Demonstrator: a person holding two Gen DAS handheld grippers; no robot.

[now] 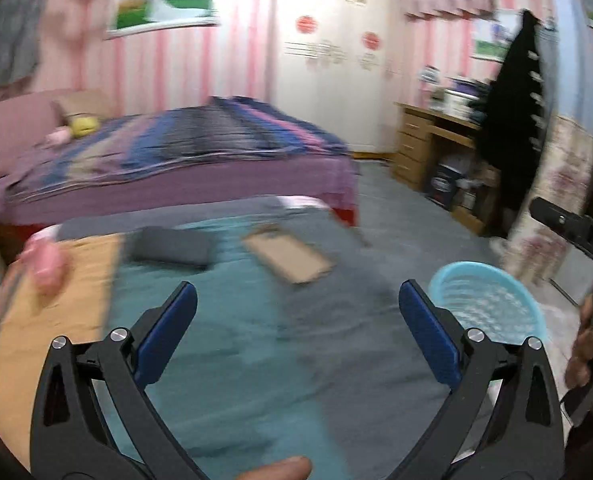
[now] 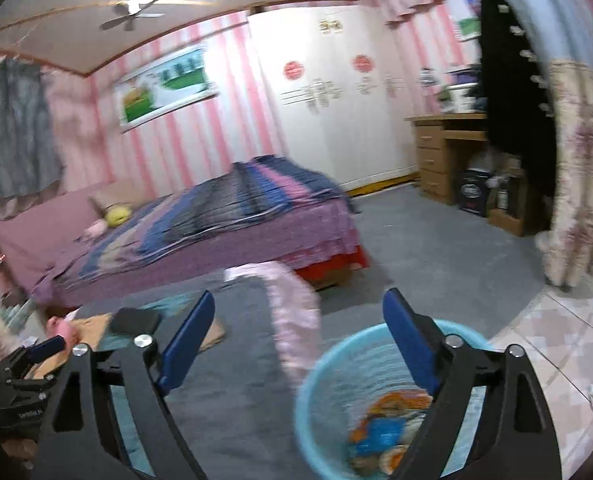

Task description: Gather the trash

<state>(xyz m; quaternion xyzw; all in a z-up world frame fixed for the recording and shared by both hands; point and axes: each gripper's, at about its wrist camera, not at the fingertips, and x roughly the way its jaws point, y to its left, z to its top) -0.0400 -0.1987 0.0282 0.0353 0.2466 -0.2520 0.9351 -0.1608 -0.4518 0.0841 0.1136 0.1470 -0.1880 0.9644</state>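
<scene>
My left gripper (image 1: 296, 304) stood spread wide, nothing between its blue pads (image 1: 168, 332), aimed out over a low surface draped in grey and teal cloth (image 1: 232, 340). On that cloth, ahead of the jaws and well apart from them, lay a flat piece of brown cardboard (image 1: 288, 256) just right of centre and a dark grey pad (image 1: 172, 246) to its left; a blurred pink thing (image 1: 44, 268) sat at the far left over an orange patch. The blue bin (image 1: 484, 300) showed just beyond my left gripper's right finger, at the edge of the cloth. My right gripper (image 2: 298, 316) was also spread and empty, hanging above the bin (image 2: 324, 364), its right finger crossing the rim. Inside the bin (image 2: 384, 432) lay crumpled wrappers (image 2: 388, 428), orange, blue and white, below and right of the jaw gap. A pink frilled cloth edge (image 2: 292, 312) ran down between my right fingers toward the bin rim. The cardboard (image 2: 212, 336) showed partly behind my right gripper's left finger. Everything was smeared by blur; I could not tell finer detail.
</scene>
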